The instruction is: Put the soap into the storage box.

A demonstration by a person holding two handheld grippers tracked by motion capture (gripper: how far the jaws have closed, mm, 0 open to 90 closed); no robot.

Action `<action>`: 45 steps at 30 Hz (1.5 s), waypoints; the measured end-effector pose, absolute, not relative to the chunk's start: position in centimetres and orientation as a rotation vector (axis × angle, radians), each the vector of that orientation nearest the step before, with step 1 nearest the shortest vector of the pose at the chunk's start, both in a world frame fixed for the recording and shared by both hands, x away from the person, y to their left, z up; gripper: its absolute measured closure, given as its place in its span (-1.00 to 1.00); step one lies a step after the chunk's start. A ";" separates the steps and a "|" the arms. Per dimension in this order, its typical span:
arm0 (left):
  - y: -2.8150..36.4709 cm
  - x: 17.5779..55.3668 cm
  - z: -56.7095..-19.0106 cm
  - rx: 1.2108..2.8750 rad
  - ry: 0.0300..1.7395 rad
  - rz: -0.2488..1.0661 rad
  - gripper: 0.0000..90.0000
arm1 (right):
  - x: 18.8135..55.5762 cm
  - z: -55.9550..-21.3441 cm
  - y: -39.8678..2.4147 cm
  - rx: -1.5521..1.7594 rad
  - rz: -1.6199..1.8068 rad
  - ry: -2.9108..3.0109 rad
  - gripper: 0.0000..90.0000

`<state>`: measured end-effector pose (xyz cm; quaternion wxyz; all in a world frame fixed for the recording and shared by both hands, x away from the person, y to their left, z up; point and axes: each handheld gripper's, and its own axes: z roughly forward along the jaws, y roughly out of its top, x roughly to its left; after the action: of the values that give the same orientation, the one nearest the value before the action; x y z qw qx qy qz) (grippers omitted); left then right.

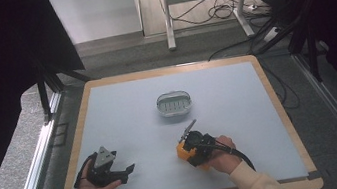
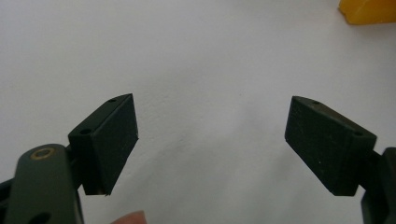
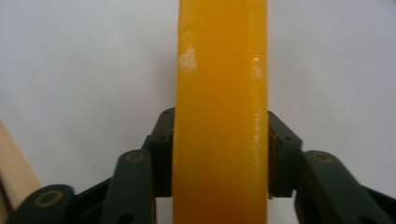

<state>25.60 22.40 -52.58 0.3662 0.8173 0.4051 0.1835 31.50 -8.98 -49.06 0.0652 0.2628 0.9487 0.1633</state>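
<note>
Grey carpet floor (image 1: 116,62), white desk legs (image 1: 168,18), tangled cables (image 1: 215,11)

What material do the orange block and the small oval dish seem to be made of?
Orange block: probably soap or wax. It has a smooth, matte, slightly translucent surface with pale scuffs.
Oval dish: likely metal or grey plastic. It has a pale silvery sheen and slots in the bottom, but is too small to tell for sure.

**Bright table, dark sides**

We see soft, even light on the pale table (image 1: 240,114), with black edges left and right. Shadows are faint. Up close, the yellow block (image 3: 219,116) looks fuzzy (so do the black jaws), and the far-off picture is a bit grainy.
</note>
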 end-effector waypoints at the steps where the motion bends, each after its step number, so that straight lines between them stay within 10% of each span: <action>1: 22.4 25.6 -52.6 2.101 1.041 0.472 -0.61 | 31.5 -49.1 -9.0 0.793 0.493 2.863 0.29; 45: 22.6 25.7 -52.6 2.095 1.045 0.478 -0.61 | 31.0 -45.3 -10.5 0.719 0.663 2.817 0.36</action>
<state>25.68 22.60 -52.60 0.3672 0.8156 0.4067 0.1859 31.05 -10.48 -45.28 0.0800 0.2403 0.9416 0.2218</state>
